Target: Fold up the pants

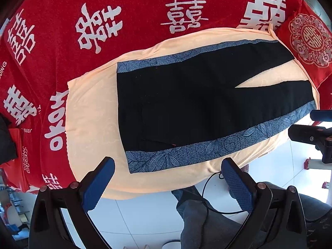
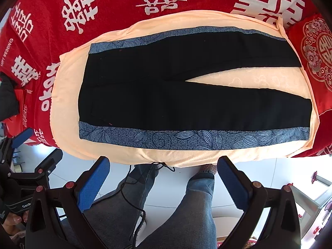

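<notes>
Pants (image 2: pixel 186 95): black, with a blue-grey leaf-print band along each outer seam, spread flat and unfolded in front of you. The waist lies to your left and the two legs run to your right, parting in a narrow V that shows the cloth beneath. They rest wholly on a peach cloth (image 2: pixel 68 108), which in turn lies over a red cover (image 2: pixel 116 16) draped on the surface.

Writing: the red cover bears large white double-happiness characters in several orientations; at its left edge you can read "HAPPY WEDDING" in small white capitals. A red cushion (image 2: pixel 315 66) with a white floral medallion sits at the right, just beyond the leg hems.

Edges: the near leaf-print band runs close to the front edge of the peach cloth, which hangs over the surface toward you. A margin of bare peach cloth borders the waist on the left; the hems reach nearly to its right edge.

Your left claw (image 1: pixel 168 176) and right claw (image 2: pixel 164 172) both hang off the near edge, above pale floor tile and your legs in blue jeans, jaws spread wide and holding nothing. A black cable (image 2: pixel 132 195) trails down between the legs.
</notes>
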### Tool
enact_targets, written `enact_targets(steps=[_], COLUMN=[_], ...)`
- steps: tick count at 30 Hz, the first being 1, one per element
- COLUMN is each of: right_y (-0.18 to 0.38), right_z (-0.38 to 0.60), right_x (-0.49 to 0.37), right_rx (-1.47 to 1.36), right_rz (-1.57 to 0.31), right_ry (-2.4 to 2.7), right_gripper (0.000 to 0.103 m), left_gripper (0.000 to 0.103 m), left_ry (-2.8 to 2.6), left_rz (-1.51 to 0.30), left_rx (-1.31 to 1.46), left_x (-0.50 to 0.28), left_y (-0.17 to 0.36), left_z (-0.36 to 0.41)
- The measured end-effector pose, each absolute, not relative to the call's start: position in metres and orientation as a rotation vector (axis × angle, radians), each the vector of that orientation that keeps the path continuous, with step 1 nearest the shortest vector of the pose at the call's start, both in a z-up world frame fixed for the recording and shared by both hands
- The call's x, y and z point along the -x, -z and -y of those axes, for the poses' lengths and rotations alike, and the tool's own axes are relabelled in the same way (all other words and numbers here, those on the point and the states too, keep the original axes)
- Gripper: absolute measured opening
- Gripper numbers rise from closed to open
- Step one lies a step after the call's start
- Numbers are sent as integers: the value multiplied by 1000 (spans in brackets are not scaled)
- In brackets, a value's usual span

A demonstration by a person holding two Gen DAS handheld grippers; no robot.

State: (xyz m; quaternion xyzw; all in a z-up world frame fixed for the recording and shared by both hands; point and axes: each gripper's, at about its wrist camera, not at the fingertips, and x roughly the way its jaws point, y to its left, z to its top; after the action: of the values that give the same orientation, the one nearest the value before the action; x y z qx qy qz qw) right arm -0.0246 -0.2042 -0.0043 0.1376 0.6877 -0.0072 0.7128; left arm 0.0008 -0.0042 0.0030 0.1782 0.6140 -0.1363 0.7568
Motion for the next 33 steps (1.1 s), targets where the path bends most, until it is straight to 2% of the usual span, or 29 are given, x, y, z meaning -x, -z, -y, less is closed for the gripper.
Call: enact_targets(steps=[33], right_y=[1], right_z=[204], right_x=[16], right_rx=[-295], right_rz=[-1503], right_ry=[-1], right_gripper=[103], left_gripper=[103], left_ry=[265], left_rz=[-1315], left_rx=[-425], left_x=[-6], left_y=[-9], left_z=[7])
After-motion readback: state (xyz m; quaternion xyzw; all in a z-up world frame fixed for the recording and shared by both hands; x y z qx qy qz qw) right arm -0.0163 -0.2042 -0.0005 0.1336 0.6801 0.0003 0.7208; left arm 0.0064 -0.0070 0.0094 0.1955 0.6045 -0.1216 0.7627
